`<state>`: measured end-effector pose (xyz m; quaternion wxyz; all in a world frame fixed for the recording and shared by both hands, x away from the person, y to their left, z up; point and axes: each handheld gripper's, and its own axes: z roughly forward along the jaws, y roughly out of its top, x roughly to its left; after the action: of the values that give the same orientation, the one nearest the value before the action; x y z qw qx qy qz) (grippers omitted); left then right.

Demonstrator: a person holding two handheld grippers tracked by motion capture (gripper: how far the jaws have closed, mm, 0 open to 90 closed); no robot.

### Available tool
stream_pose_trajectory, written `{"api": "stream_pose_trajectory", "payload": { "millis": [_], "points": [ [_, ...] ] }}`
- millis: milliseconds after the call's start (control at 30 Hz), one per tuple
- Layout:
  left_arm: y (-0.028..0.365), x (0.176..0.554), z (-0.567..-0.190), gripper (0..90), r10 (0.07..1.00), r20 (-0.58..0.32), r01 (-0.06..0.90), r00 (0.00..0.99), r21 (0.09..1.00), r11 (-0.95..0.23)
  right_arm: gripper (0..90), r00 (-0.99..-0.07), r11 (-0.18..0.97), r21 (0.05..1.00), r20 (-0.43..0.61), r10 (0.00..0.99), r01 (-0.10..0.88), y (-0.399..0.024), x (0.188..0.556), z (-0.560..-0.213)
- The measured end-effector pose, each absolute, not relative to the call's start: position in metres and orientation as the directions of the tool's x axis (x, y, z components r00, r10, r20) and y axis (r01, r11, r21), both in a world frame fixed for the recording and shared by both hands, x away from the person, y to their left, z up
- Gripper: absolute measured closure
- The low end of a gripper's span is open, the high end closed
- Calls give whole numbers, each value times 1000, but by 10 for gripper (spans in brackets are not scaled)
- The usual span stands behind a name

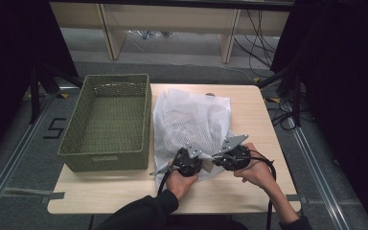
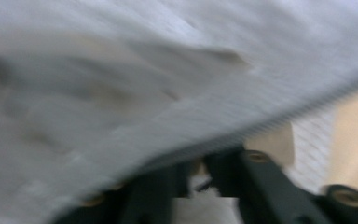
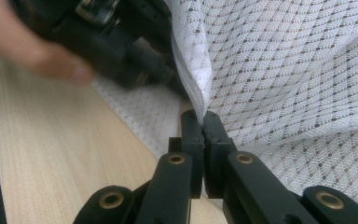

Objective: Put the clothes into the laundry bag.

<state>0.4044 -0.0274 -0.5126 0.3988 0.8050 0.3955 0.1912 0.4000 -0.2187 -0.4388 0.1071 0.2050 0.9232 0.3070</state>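
A light wooden table [image 1: 249, 191] carries a green woven basket [image 1: 106, 122] on its left half and a white mesh bag [image 1: 191, 124] beside it, the bag's left edge touching or nearly touching the basket's right wall. The bag lies spread from the far middle of the table toward the near edge, where it rises slightly in a crumpled fold. Two hands enter from the near side, each holding a gripper at the bag's near edge, close to one another. The left gripper [image 1: 188, 162], held in the left hand [image 1: 179, 181], meets the bag's near left corner; in the left gripper view the picture is blurred, the mesh hangs across most of the frame above the black jaws, a pale scrap shows between their tips, and whether they are spread or pinching cannot be told. The right gripper [image 3: 201, 122], held in the right hand [image 1: 255, 173], has its jaws pressed together on a thick hemmed edge of the bag, which stands up in a ridge directly from the jaw tips. In the right gripper view the left gripper and a blurred thumb [image 3: 51, 60] appear at upper left, just beside the same raised edge, with bare tabletop below them. A black cable [image 1: 270, 191] trails from the right gripper toward the near edge of the table. The basket is empty.
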Motion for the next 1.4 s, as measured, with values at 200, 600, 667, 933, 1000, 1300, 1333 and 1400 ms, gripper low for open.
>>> {"api": "stream_pose_trajectory", "payload": {
  "millis": [200, 600, 667, 933, 1000, 1300, 1333, 1400],
  "points": [
    [-13, 412, -496, 881, 830, 25, 442, 557, 837, -322, 900, -907, 737, 611, -70, 416, 290, -214, 398, -440],
    [12, 387, -499, 581, 788, -28, 515, 616, 771, -375, 900, -914, 761, 570, -41, 404, 311, -198, 400, -466],
    [17, 375, -497, 536, 761, -24, 507, 648, 760, -407, 900, -917, 768, 563, -44, 397, 305, -196, 401, -470],
    [11, 358, -503, 467, 661, 2, 473, 750, 698, -538, 900, -914, 772, 561, -65, 400, 298, -185, 412, -480],
    [7, 360, -507, 467, 652, -14, 480, 758, 689, -543, 900, -916, 773, 565, -71, 396, 290, -182, 415, -481],
    [8, 373, -507, 730, 616, -16, 455, 788, 688, -565, 900, -913, 767, 572, -72, 401, 292, -177, 423, -485],
    [9, 374, -507, 793, 617, -26, 462, 786, 688, -560, 900, -913, 765, 576, -76, 402, 289, -176, 424, -486],
    [10, 375, -508, 877, 616, -14, 452, 787, 692, -563, 900, -909, 758, 581, -69, 411, 298, -173, 424, -486]
  ]
}}
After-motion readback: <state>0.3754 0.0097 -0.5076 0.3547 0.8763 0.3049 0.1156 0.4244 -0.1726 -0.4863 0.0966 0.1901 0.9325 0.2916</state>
